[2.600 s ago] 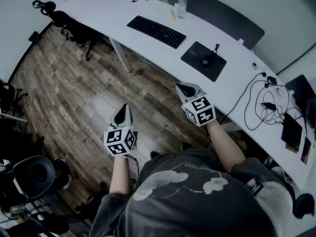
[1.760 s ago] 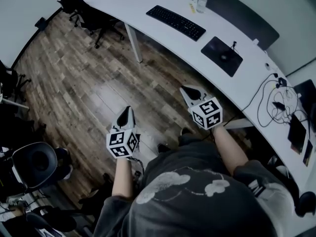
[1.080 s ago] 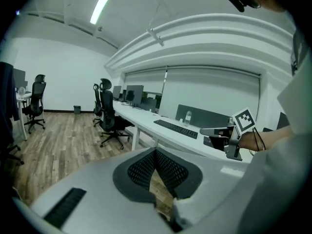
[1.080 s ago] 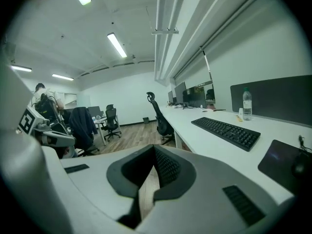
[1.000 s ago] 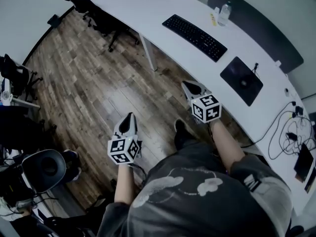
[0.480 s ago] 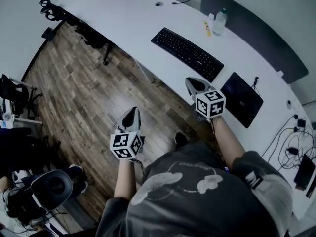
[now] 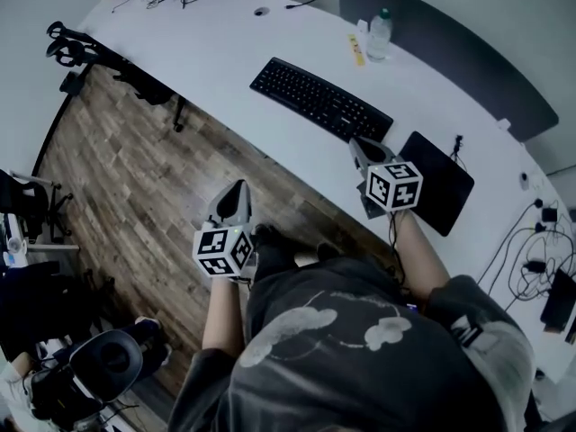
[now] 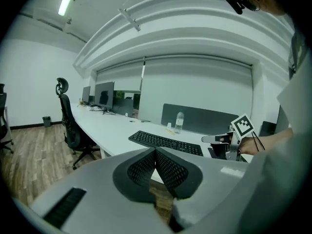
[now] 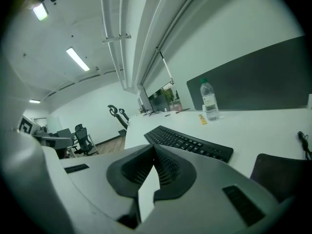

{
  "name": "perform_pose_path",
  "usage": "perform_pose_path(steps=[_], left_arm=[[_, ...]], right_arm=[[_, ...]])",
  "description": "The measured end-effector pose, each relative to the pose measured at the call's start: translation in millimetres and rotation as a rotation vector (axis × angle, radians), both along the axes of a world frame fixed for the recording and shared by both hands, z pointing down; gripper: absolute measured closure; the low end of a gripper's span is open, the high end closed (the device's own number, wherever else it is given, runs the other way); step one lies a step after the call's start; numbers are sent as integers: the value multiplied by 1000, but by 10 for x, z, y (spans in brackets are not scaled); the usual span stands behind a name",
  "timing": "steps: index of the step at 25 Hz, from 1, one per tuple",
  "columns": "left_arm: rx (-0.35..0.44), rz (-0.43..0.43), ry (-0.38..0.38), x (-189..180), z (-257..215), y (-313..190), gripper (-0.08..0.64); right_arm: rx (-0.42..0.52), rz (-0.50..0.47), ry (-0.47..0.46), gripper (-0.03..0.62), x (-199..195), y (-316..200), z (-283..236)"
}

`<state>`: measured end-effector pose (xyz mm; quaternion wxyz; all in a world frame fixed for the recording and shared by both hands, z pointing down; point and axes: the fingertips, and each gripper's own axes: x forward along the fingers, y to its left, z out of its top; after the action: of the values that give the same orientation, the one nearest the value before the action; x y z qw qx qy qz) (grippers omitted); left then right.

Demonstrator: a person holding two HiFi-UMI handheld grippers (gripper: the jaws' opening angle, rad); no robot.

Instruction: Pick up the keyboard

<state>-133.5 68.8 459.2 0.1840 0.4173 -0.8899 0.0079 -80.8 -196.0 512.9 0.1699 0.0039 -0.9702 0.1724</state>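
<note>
Keyboard (image 7: 321, 100): lies flat on tabletop (image 7: 225, 43), untouched.
Left gripper (image 7: 236, 194): my fingers (image 8: 144, 169) pressed together, empty.
Right gripper (image 7: 361, 147): fingers pressed together, empty, near keyboard.

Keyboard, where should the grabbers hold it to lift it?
Probably its near long edge, close to each end, coming from the near side. The keyboard is long, thin and flat on the desk, so one middle pinch would likely tip it. The left gripper and right gripper are shut; open them first.

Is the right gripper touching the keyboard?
No: in the right gripper view the keyboard lies ahead of the shut right gripper, clear of it.
</note>
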Motion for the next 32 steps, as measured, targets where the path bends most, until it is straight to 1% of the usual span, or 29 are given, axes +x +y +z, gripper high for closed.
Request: perform_pose_path(steps=[3,6,12,15,19,23,26,30,32], left_arm=[[0,41,8,-151,37,-160,560],[1,104,10,-348,65,-369,560],[11,246,17,-945,141,-804,560],[15,323,30,-1277,165,-1035,560],[30,448,57,-1596,166,-1353,560],[4,581,47,-1769,131,-1637,560],[-2,638,45,-1854,133,-1801,559],[-15,744,63,-1881,172,-2016,558],[-25,783,50,-1891,179,-2100,552]], right_arm=[[-1,52,8,601,-14,-157,37],[-2,114,14,601,-45,-333,71],[9,278,44,601,-123,-678,133],[15,344,68,601,-192,-779,146],[2,467,78,601,-221,-919,118],[3,556,79,601,-244,-935,13],[16,604,83,601,-237,-960,-49],[12,674,81,601,-180,-1009,-107],[13,705,85,601,-142,-1025,-114]])
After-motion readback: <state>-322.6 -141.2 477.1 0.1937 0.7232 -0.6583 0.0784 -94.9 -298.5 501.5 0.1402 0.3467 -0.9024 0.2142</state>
